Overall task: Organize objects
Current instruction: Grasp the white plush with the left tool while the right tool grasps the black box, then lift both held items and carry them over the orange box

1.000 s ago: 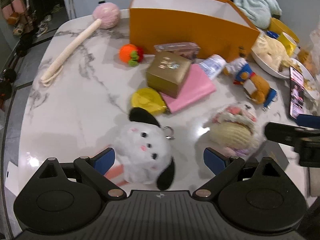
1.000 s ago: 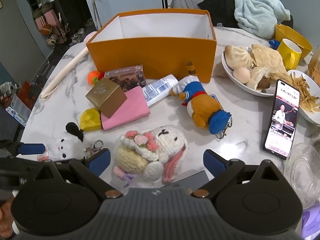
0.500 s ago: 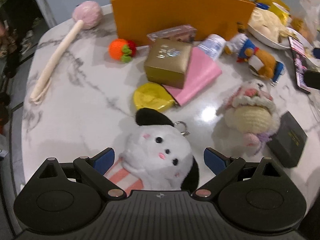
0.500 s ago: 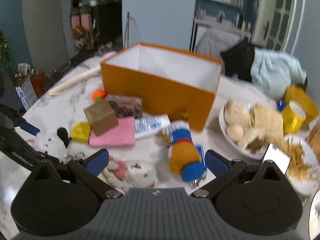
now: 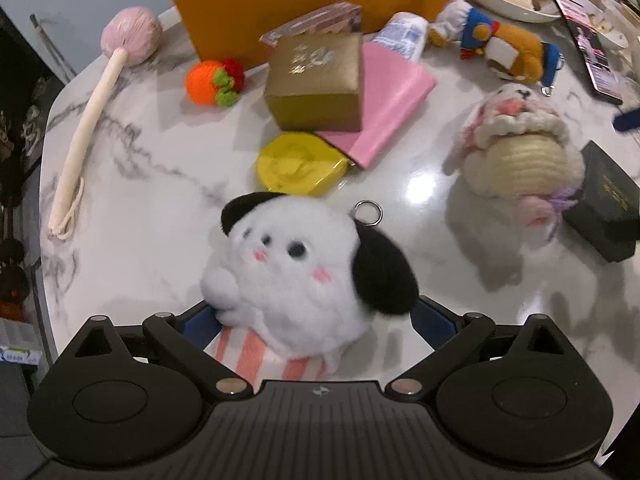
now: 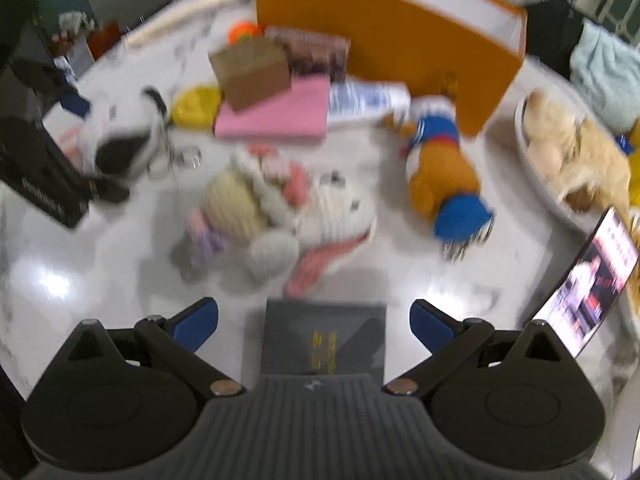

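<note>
Straddling the white dog plush [image 5: 304, 268] on the desk [image 5: 132, 208], the left gripper [image 5: 314, 318] stands wide open, fingers either side of it. Right gripper [image 6: 314, 318], likewise open and empty, hovers over a black box [image 6: 324, 340]

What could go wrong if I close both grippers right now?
The left gripper straddles the white dog plush, open; its soft fur could compress and slip out, and its key ring might snag. The right gripper is open around the black box; that view is blurred, so alignment is uncertain and a skewed close could push it aside.
</note>
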{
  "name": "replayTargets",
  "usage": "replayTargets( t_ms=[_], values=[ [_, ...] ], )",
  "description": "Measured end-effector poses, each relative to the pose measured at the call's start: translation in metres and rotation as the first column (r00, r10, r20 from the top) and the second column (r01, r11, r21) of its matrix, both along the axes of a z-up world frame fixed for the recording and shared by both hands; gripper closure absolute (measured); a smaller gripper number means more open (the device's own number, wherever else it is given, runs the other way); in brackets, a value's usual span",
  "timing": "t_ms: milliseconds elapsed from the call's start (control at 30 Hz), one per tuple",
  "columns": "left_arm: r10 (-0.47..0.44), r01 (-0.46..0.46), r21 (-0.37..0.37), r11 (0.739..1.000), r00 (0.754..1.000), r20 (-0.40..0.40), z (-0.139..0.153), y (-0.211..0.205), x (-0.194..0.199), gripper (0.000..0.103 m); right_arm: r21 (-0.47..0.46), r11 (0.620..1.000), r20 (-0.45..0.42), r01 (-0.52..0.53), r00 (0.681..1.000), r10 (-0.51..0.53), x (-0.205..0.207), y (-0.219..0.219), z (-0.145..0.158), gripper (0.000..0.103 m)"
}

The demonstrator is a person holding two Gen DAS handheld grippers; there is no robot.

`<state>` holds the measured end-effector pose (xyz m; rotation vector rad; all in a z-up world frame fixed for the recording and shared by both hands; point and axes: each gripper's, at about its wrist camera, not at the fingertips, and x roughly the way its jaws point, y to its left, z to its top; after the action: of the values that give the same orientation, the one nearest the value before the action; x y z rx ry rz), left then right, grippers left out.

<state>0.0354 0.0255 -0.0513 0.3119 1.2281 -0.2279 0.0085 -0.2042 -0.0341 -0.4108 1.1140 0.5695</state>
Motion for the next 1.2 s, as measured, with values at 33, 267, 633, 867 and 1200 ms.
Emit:
replayTargets(
  t_ms=[33, 267, 633, 867, 1200],
  values=[
    [0.007, -0.007, -0.005, 1.0, 1.0, 0.0, -0.001, 0.002, 0.001, 0.0, -0.018, 1.0, -0.015, 0.001, 1.0, -0.001, -0.001, 0.0, -0.004, 0.001],
    [-0.008, 0.007, 0.016, 1.0, 1.0, 0.016, -0.008, -0.003, 0.001, 0.0, -0.077, 0.997, -0.051, 0.004, 0.999, -0.008, 0.002, -0.002, -0.018, 0.005],
    [0.078, -0.081, -0.101, 0.992, 0.996, -0.035, -0.016, 0.019, -0.001, 0.016, -0.106, 0.994, -0.097, -0.015, 0.995, 0.005, 0.005, 0.0, -0.027, 0.025],
    [0.161, -0.16, -0.148, 0.976, 0.987, -0.011, -0.015, 0.03, 0.0, 0.024, -0.102, 0.994, -0.081, -0.046, 0.996, 0.038, 0.0, 0.004, -0.026, 0.025],
    [0.114, -0.096, -0.219, 0.971, 0.991, 0.069, 0.012, 0.025, -0.008, 0.028, 0.007, 0.997, -0.067, -0.073, 0.995, 0.073, -0.008, 0.009, -0.008, 0.026]
  ],
)
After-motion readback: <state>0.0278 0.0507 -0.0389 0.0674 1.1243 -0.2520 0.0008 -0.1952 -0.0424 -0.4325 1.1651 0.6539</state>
